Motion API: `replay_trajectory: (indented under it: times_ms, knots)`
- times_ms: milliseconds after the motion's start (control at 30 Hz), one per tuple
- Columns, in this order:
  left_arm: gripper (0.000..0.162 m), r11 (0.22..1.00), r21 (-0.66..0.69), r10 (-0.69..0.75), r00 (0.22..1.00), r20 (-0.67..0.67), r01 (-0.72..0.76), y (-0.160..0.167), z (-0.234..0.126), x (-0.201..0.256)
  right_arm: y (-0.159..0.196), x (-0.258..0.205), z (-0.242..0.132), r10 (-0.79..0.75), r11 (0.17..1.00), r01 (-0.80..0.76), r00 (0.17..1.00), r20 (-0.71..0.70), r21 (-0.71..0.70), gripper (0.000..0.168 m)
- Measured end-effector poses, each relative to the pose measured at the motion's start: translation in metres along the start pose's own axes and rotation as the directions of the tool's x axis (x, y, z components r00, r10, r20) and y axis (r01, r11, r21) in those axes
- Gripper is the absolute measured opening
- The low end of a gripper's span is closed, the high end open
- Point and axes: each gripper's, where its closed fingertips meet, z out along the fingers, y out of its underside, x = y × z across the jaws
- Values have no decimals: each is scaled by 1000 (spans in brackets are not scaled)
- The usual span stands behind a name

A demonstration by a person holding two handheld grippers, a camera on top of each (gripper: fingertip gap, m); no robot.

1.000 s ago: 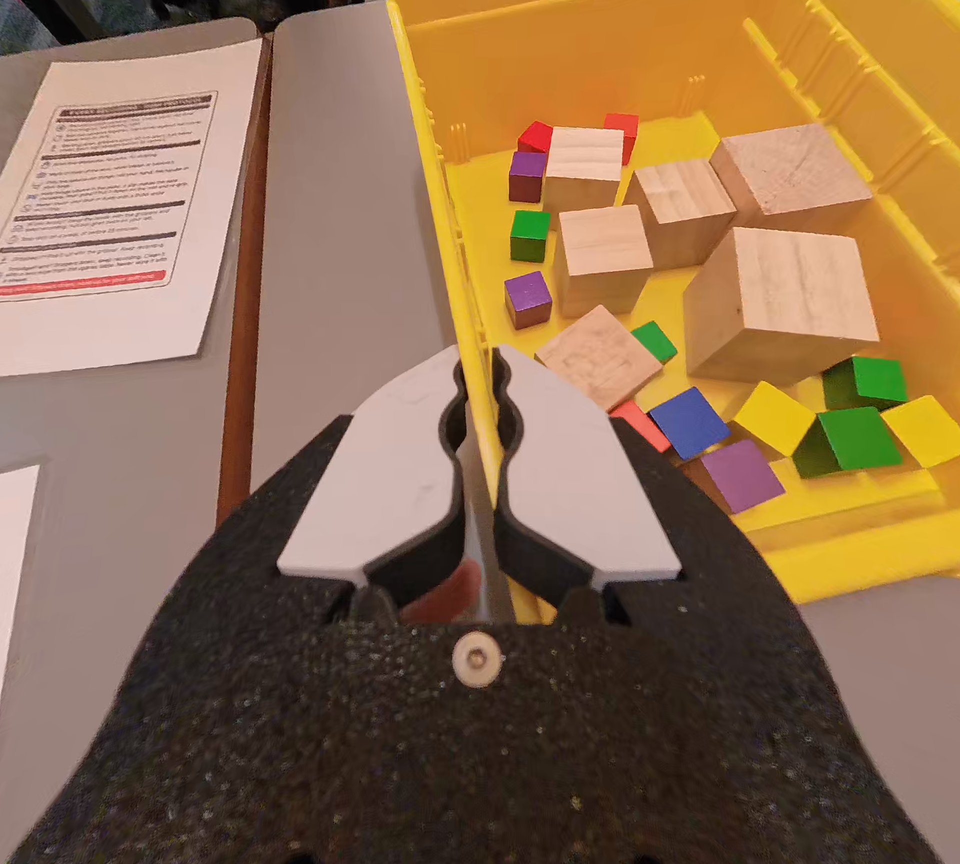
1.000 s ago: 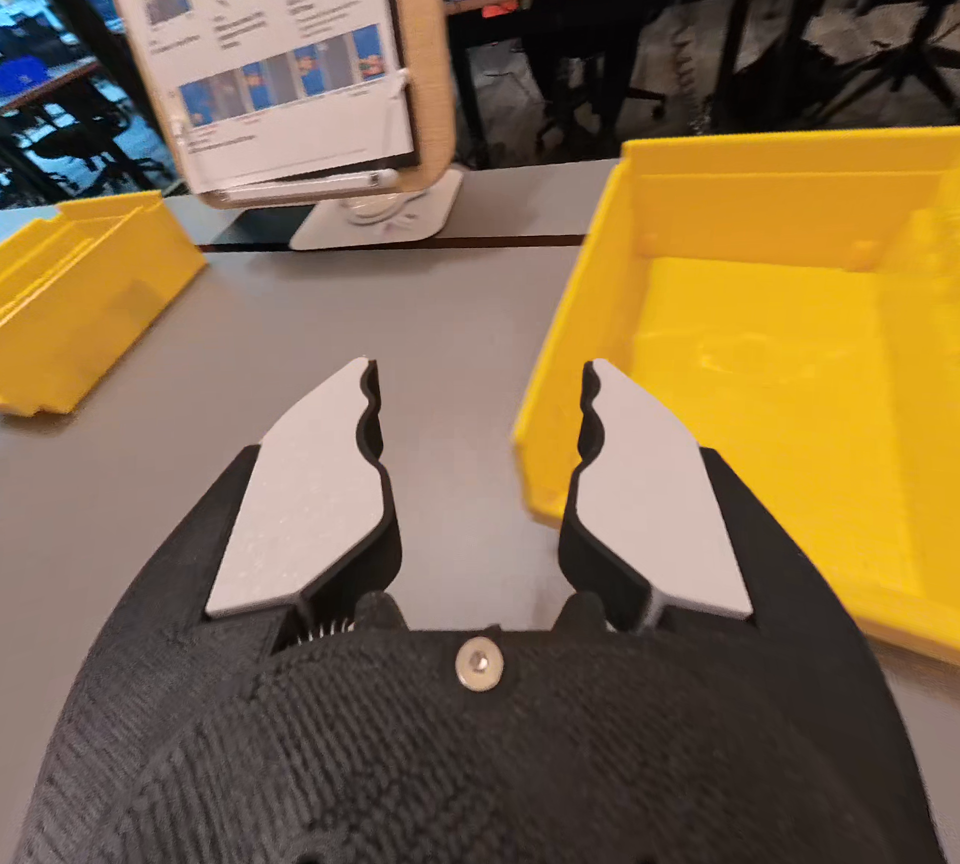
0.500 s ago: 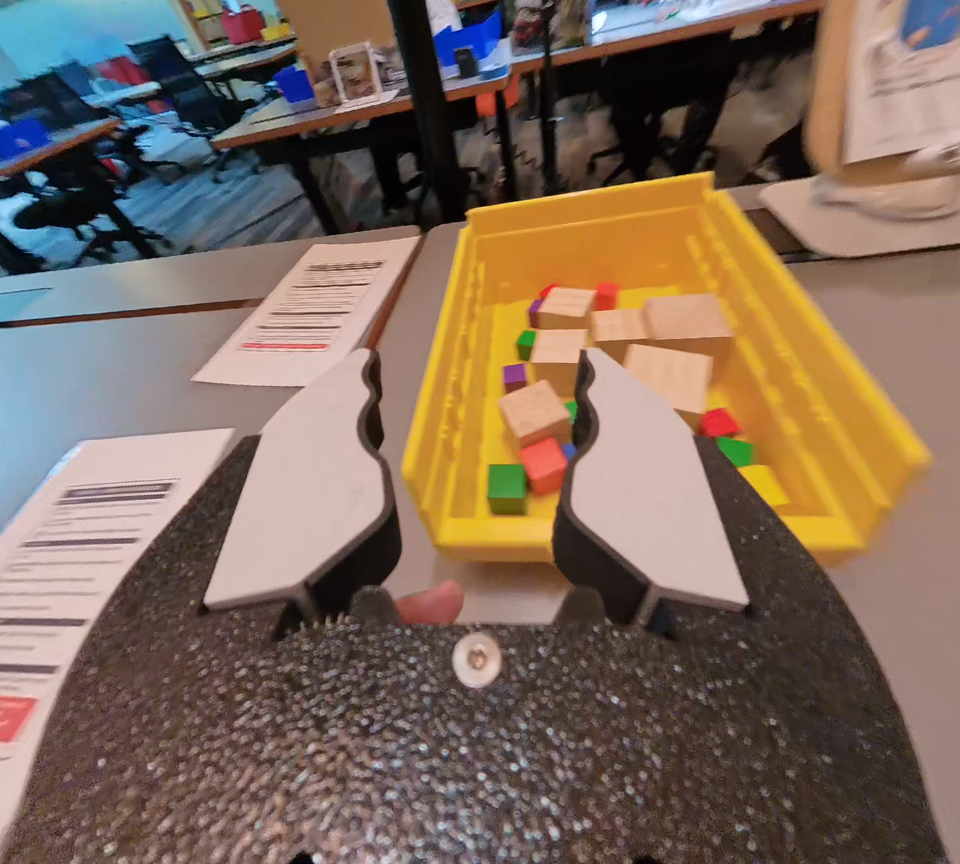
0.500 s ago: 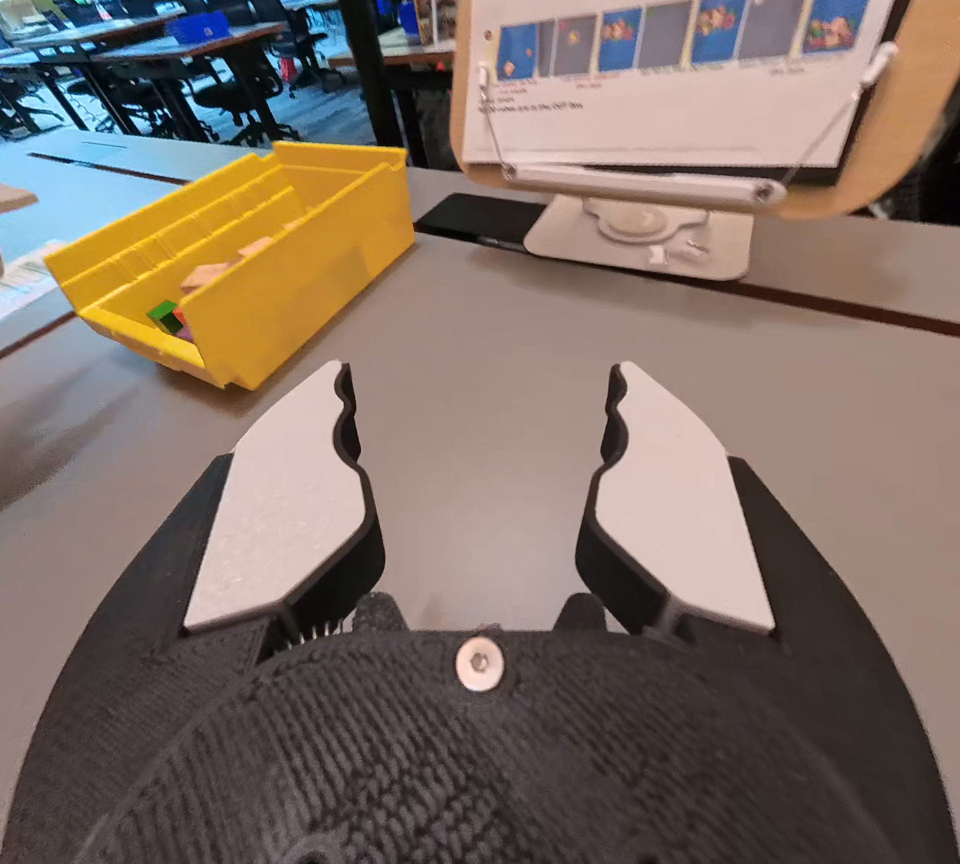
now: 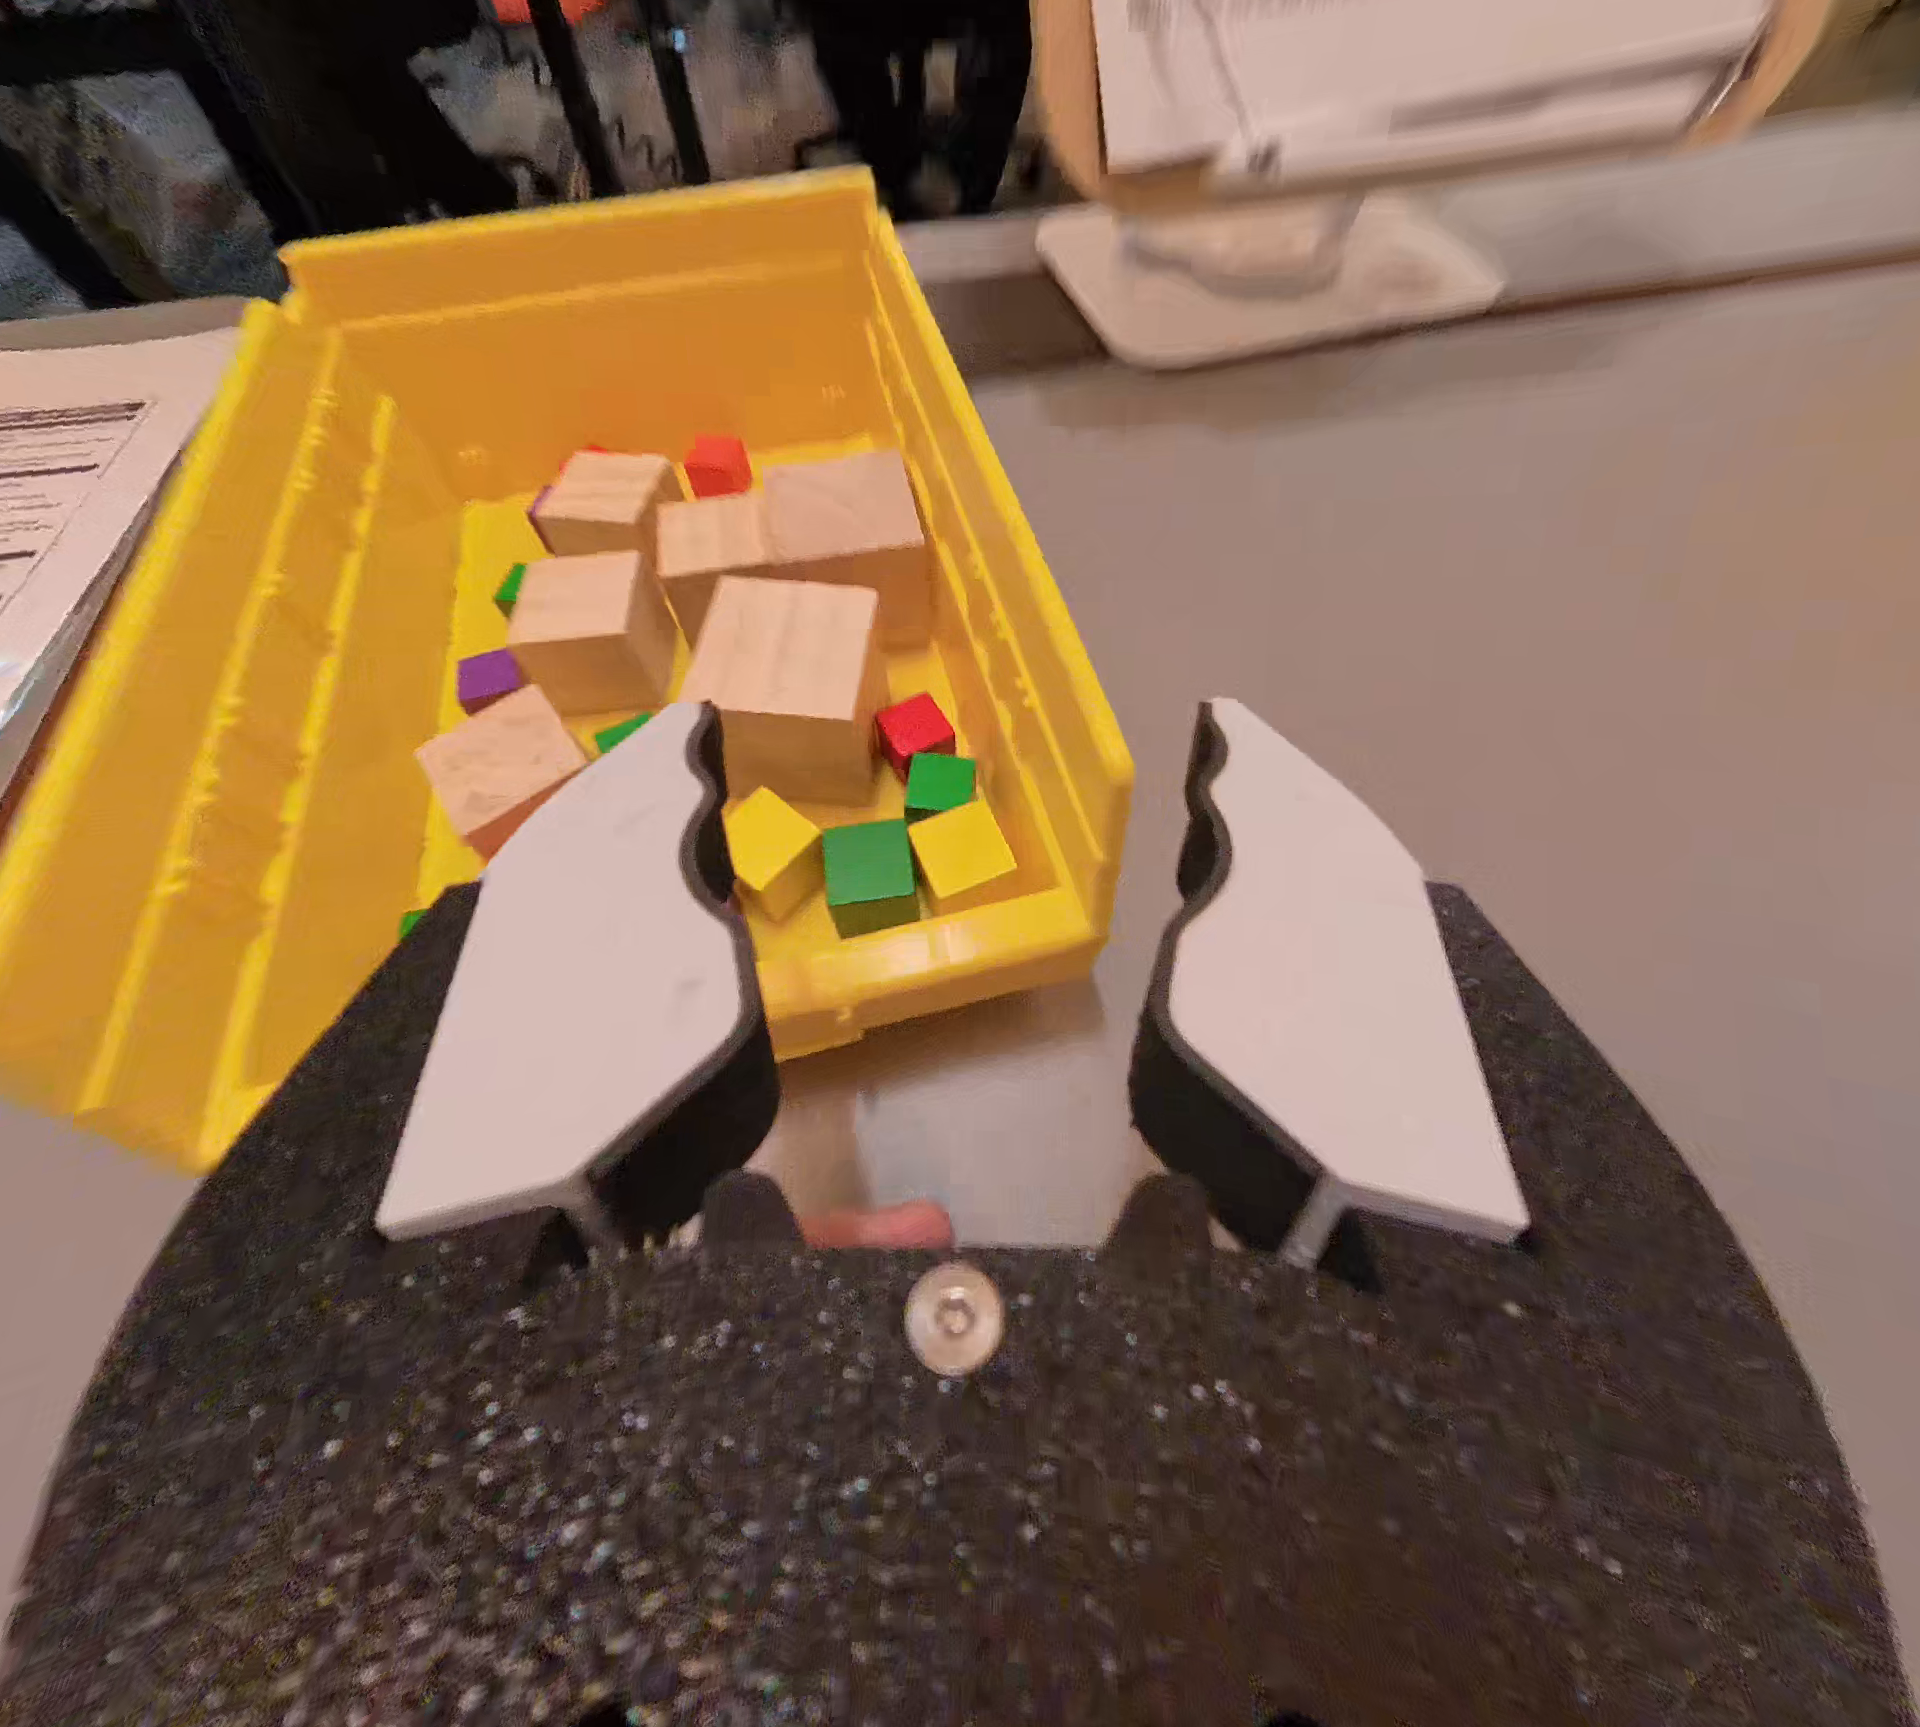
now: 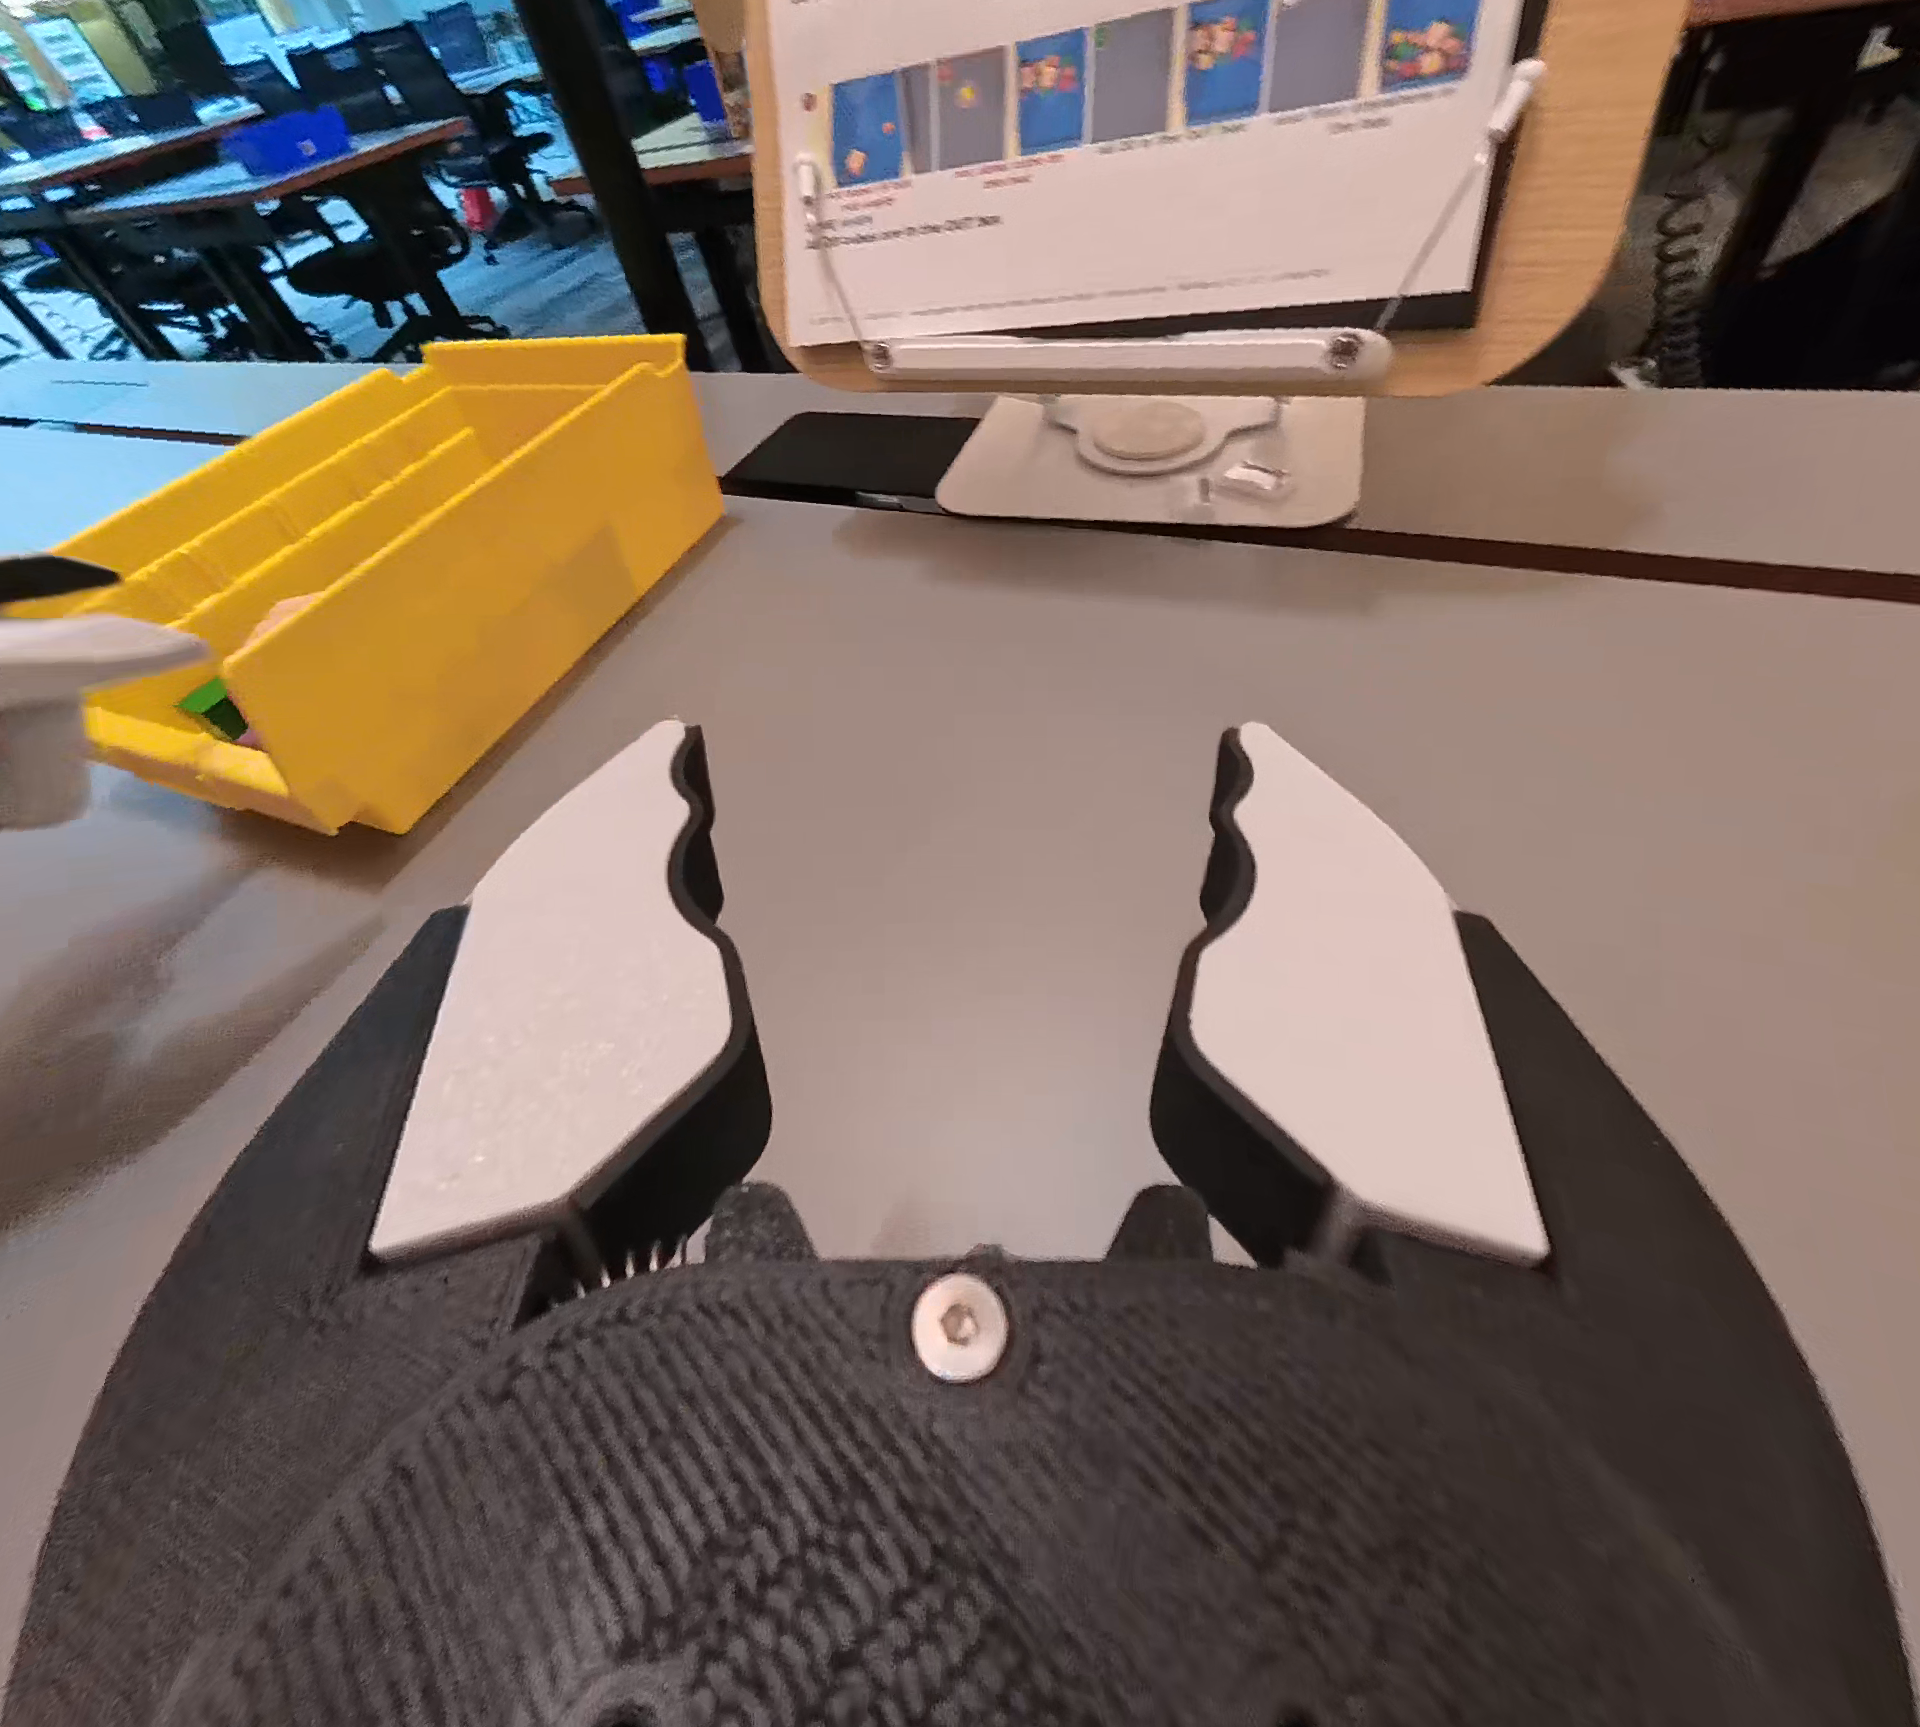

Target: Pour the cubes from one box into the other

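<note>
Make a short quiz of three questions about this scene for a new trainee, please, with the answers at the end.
1. True or false: the left gripper grips the wall of the yellow plastic box.
2. Which cubes in this box are the biggest? A) the bare wooden cubes B) the small green cubes C) the small red cubes
3. Fill the gap: the fingers of the right gripper hang over the bare grey ____.

Key: 1 false, its fingers stand apart and hold nothing. 2 A. 3 table.
</note>
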Motion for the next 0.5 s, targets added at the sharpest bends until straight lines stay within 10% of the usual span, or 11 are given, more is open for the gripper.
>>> replay_trajectory:
  times_ms: [100,200,500]
  knots:
    - [75,995,-103,18,1000,18,-16,20,36,18,2,18,-11,8,1000,-8,1000,-29,6,92]
    - [15,994,-105,35,999,35,-31,26,57,21,6,39,-26,-3,1000,3,998,-69,0,91]
    - [4,981,-134,165,968,191,-141,32,40,46,12,88,-52,38,999,-37,992,-124,7,88]
